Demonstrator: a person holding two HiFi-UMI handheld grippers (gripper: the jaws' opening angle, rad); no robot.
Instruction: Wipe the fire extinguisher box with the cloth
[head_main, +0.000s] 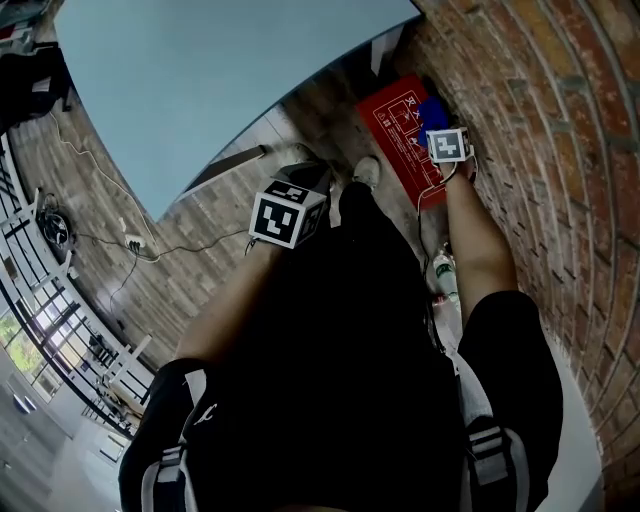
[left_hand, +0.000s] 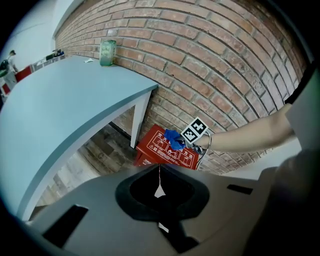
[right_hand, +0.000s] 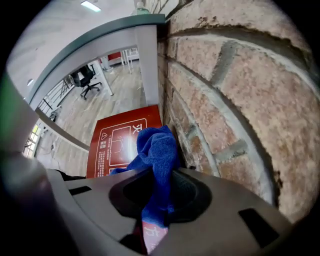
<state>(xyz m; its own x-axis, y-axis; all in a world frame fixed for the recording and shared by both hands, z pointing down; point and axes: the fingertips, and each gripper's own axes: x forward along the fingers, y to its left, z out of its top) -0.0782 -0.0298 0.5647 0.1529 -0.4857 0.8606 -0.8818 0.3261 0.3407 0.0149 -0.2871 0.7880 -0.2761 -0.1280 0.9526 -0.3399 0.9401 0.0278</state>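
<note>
The red fire extinguisher box (head_main: 398, 128) stands on the floor against the brick wall, beside a table leg. In the right gripper view its top face with white print (right_hand: 117, 142) lies just beyond the jaws. My right gripper (right_hand: 159, 172) is shut on a blue cloth (right_hand: 157, 150), which bunches over the box's edge nearest the wall. The head view shows this gripper (head_main: 443, 135) over the box with the cloth (head_main: 432, 112) ahead of it. My left gripper (left_hand: 159, 170) hangs back from the box (left_hand: 167, 150), jaws together with nothing in them; its marker cube (head_main: 288, 215) is at mid-frame.
A light blue table (head_main: 200, 70) overhangs the box, with its white leg (left_hand: 138, 120) right beside it. The brick wall (head_main: 560, 130) runs along the right. Plastic bottles (head_main: 443, 272) stand on the floor by the person's leg. A green jar (left_hand: 107, 52) sits on the table. A cable and power strip (head_main: 130, 242) lie on the floor.
</note>
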